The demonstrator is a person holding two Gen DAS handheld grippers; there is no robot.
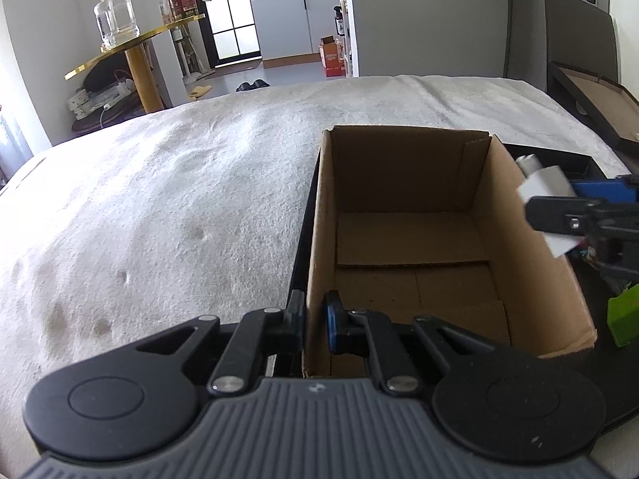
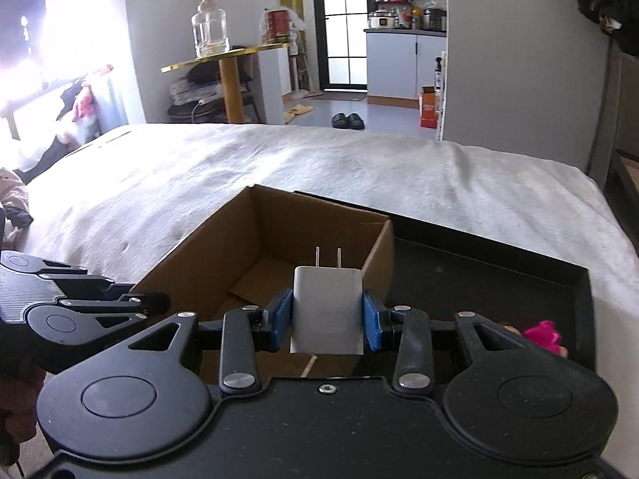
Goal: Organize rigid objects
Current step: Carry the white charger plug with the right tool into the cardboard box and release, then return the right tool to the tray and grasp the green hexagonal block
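The left gripper [image 1: 313, 321] tilted down, its fingers clenched on the near left wall of the box [image 1: 531, 279]. The right gripper [image 2: 327, 319] grasped a white charger [image 2: 327, 311], prongs forward, over the box's near right edge. The box stood on a black tray [image 2: 519, 279] on the bed [image 1: 179, 199]. Only the left view showed a green piece [image 1: 623, 315]; only the right, a pink one [image 2: 543, 333].
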